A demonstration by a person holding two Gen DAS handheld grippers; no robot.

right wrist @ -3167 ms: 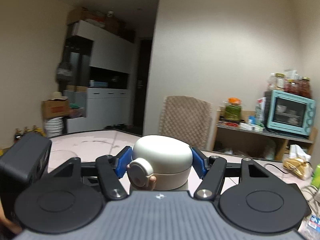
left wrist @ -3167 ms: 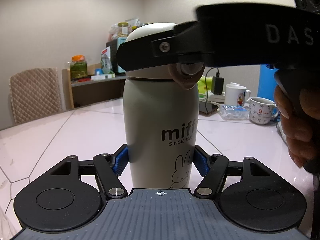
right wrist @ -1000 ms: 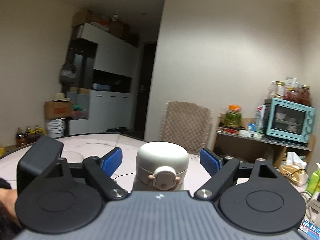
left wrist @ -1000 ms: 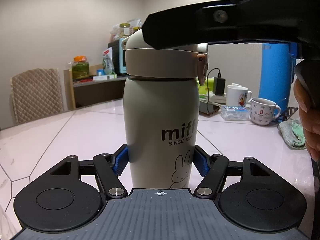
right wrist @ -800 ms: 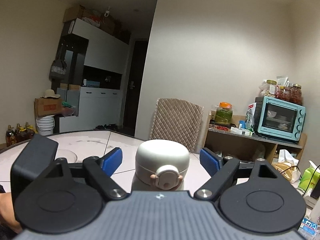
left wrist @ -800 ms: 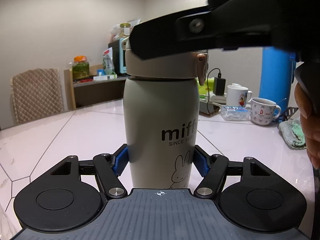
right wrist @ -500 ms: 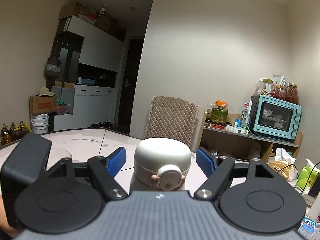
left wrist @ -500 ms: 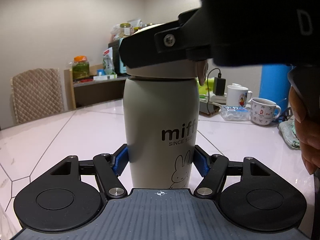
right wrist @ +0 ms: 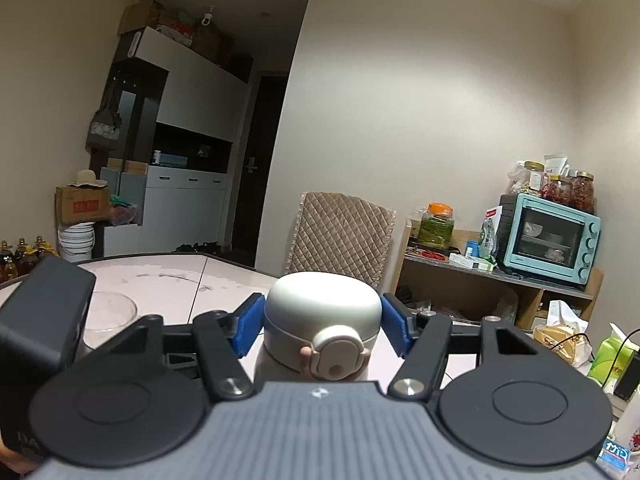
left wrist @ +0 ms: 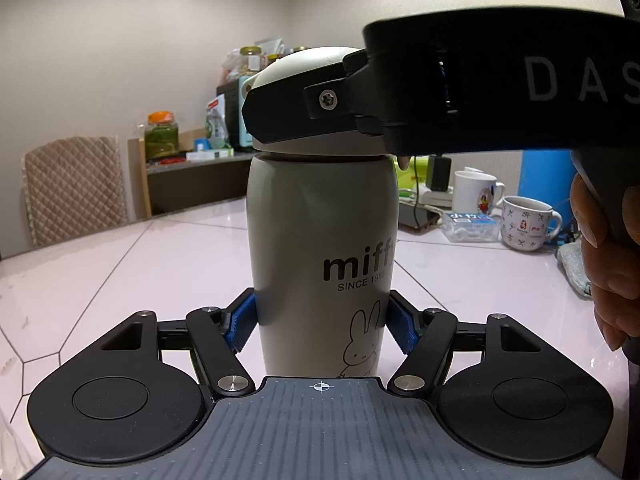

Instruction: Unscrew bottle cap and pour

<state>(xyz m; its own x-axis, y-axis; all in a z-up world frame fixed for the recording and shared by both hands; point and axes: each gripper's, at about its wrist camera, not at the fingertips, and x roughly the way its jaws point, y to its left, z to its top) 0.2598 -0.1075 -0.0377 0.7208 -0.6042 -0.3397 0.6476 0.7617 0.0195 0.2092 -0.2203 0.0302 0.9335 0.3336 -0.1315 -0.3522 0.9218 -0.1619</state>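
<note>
A cream Miffy bottle (left wrist: pixel 320 248) stands upright on the pale table (left wrist: pixel 120 260). My left gripper (left wrist: pixel 322 326) is shut on its lower body, a blue pad pressed to each side. Its domed cream cap (right wrist: pixel 322 310) sits on top, with the round latch button (right wrist: pixel 338 354) facing the right wrist camera. My right gripper (right wrist: pixel 322 322) is shut on that cap, blue pads touching both sides. In the left wrist view the right gripper's black finger (left wrist: pixel 304 114) crosses the cap (left wrist: pixel 304 64) from the right, held by a hand (left wrist: pixel 608 256). A clear glass bowl (right wrist: pixel 106 312) rests on the table at left.
Two mugs (left wrist: pixel 528 222) and a small packet (left wrist: pixel 472 226) stand at the table's far right beside a blue container (left wrist: pixel 544 176). A quilted chair (right wrist: pixel 342 236) is behind the table. A shelf carries a teal toaster oven (right wrist: pixel 548 238) and jars.
The right gripper's jaws closed from wide apart onto the cap. Its finger dropped lower across the cap in the left wrist view. The left gripper and bottle stayed still.
</note>
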